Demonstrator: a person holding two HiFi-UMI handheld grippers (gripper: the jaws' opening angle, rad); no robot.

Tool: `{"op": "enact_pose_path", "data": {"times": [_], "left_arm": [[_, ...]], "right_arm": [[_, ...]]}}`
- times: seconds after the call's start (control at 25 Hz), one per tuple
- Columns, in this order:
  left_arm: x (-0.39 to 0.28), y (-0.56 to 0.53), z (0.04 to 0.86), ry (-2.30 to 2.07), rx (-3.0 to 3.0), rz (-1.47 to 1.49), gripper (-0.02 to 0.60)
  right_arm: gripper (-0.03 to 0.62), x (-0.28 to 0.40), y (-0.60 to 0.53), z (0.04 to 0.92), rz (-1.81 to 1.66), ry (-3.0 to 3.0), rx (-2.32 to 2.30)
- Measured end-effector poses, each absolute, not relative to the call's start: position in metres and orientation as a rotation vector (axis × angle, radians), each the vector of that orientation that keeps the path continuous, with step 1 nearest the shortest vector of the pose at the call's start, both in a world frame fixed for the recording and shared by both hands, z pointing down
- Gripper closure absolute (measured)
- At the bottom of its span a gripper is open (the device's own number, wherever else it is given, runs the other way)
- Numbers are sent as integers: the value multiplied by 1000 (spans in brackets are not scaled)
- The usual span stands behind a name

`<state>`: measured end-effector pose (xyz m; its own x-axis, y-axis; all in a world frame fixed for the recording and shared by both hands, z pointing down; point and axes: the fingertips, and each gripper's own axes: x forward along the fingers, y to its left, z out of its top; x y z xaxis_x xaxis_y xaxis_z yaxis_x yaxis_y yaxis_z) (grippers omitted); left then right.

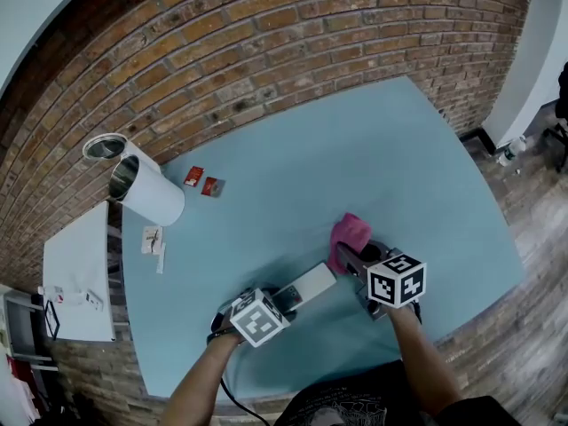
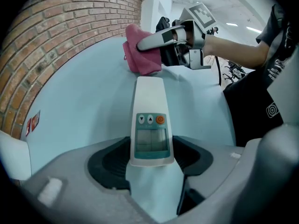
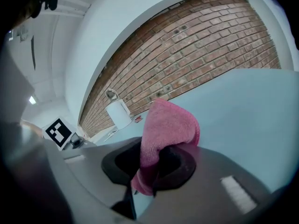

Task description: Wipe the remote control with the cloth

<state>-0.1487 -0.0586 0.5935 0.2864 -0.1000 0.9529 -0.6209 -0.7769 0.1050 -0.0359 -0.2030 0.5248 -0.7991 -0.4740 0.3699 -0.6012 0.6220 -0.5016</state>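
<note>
A white remote control [image 2: 150,120] with a small screen and an orange button lies lengthwise on the turquoise table [image 1: 293,176]. My left gripper [image 2: 150,161] is shut on its near end, a dark pad at each side. In the head view the remote [image 1: 308,285] points up and right from the left gripper [image 1: 282,300]. A pink cloth [image 3: 169,127] hangs bunched in my right gripper [image 3: 156,167], which is shut on it. The cloth [image 2: 141,52] sits just past the remote's far end. I cannot tell whether the two touch. The right gripper [image 1: 352,257] comes in from the right.
A white cylinder [image 1: 148,192] lies tipped at the table's left, with a round tin [image 1: 104,146] behind it. Two red packets [image 1: 201,181] and small paper slips [image 1: 153,240] lie nearby. A white board [image 1: 78,273] stands left of the table. A brick wall runs behind.
</note>
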Motion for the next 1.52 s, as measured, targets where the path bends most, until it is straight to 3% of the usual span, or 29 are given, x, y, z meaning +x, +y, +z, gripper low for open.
{"op": "enact_pose_path", "data": {"times": [0.56,1.52], "left_arm": [[-150,-59,595,-643,2087,1517,290],[-149,-59,599,-615,2056,1534,288]], "right_arm": [[530,-60,-200,535,778,-2641,835],[530,-22,-160,538,775,-2598,886]]}}
